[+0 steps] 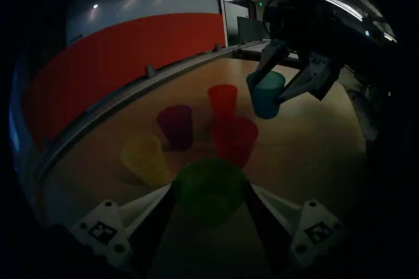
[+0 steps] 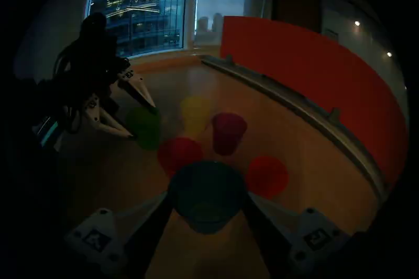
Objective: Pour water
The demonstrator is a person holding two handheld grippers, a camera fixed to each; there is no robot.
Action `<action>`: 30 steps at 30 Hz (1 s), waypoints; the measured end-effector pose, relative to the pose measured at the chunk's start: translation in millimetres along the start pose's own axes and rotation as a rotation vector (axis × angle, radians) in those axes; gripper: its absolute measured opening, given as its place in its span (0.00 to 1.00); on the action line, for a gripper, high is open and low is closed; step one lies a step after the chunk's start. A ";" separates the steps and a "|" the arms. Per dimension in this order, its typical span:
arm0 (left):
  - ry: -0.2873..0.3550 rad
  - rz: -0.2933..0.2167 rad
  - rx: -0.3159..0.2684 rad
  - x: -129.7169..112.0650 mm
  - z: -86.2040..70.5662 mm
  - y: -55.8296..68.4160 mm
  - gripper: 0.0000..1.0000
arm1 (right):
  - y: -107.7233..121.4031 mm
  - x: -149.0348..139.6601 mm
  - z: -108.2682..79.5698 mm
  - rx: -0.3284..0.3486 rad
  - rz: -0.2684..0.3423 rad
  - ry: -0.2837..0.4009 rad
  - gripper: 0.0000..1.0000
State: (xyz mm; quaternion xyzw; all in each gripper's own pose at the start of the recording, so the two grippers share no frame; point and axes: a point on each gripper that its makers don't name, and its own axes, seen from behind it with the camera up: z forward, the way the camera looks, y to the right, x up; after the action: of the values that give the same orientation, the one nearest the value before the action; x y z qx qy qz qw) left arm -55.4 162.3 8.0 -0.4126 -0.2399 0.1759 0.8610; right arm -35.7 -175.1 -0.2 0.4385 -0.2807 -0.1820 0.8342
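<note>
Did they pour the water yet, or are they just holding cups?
Not poured yet. Done: the left gripper grips the green cup and the right gripper grips the teal cup. In hand: the two cups are held apart, both about upright. Left: bring them together and tip one into the other. It is too dark to see any water.

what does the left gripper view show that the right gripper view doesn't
Left gripper view adds: ceiling light strips, and the right gripper seen from the front, clamped on the teal cup, which is lifted off the table.
Right gripper view adds: tall windows onto city buildings, and the left gripper seen from the front, clamped on the green cup.
Shared: both held cups, the purple cup, yellow cup, red cup, orange-red cup, the wooden table and the red panel.
</note>
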 end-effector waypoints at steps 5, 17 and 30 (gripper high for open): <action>-0.006 -0.007 -0.009 -5.2 3.0 3.1 0.88 | -2.7 -5.8 4.8 0.002 0.000 -0.009 0.95; -0.006 -0.025 -0.014 -14.4 6.7 8.4 0.88 | -3.8 -14.7 10.4 -0.002 -0.008 -0.028 0.96; -0.003 -0.043 -0.013 -21.8 2.8 6.4 0.88 | -6.6 -22.4 17.3 -0.002 -0.008 -0.043 0.96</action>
State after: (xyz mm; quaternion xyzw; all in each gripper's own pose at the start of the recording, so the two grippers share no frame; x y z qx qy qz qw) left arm -75.6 157.0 -1.4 -0.4126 -0.2512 0.1564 0.8615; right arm -64.3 -177.3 -4.7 0.4347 -0.2966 -0.1949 0.8277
